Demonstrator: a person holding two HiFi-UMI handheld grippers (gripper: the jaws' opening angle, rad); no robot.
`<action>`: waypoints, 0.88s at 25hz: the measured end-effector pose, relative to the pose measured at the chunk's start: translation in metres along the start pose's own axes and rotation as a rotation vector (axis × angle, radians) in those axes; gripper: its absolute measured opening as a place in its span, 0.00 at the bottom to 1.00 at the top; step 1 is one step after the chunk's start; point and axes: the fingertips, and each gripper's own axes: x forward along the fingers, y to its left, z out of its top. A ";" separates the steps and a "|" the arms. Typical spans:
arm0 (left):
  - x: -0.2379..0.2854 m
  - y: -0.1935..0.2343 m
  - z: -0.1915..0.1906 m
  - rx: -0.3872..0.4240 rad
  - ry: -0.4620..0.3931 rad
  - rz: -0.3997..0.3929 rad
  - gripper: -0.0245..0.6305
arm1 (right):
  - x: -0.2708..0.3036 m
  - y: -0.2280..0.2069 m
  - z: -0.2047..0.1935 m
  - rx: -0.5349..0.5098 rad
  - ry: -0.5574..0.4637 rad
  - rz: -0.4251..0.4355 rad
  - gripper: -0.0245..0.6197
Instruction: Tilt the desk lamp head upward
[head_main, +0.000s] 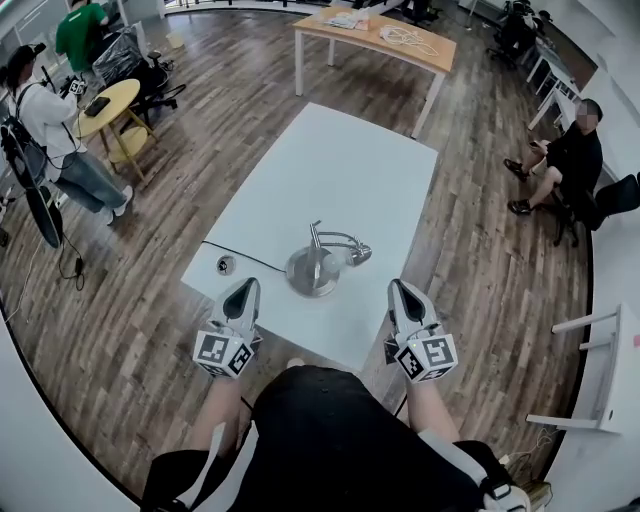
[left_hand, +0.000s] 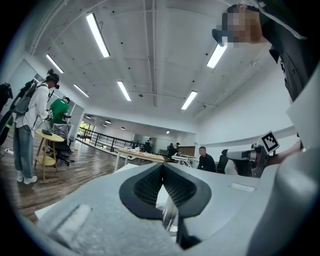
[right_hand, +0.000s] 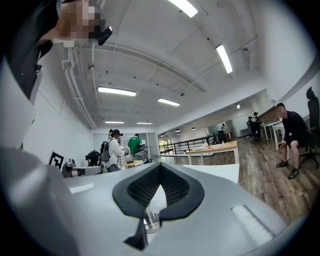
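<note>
A small silver desk lamp (head_main: 322, 258) stands on the near part of the white table (head_main: 340, 170); it has a round base, a short stem and a curved arm ending in a white head (head_main: 338, 262) that hangs low to the right. My left gripper (head_main: 243, 293) hovers over the table's near edge, left of the lamp, shut and empty. My right gripper (head_main: 402, 293) is at the same edge, right of the lamp, also shut and empty. In the left gripper view the closed jaws (left_hand: 162, 172) hide most of the lamp (left_hand: 170, 217). The right gripper (right_hand: 160, 172) shows the same, with a sliver of lamp (right_hand: 150, 220) below.
A black cable (head_main: 245, 255) runs from the lamp base leftward to a small round switch (head_main: 226, 265) near the table's left edge. A wooden table (head_main: 375, 40) stands further back. People stand at the far left near a yellow round table (head_main: 108, 105); another person sits at the right.
</note>
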 end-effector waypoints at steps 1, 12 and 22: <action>0.007 0.001 -0.001 0.005 0.008 -0.019 0.04 | 0.002 -0.004 0.000 0.023 0.000 -0.016 0.05; 0.070 -0.012 -0.060 0.060 0.187 -0.179 0.04 | 0.002 -0.029 0.002 0.081 0.023 -0.098 0.05; 0.100 -0.015 -0.119 0.095 0.374 -0.212 0.09 | 0.019 -0.055 0.008 0.072 0.059 -0.041 0.05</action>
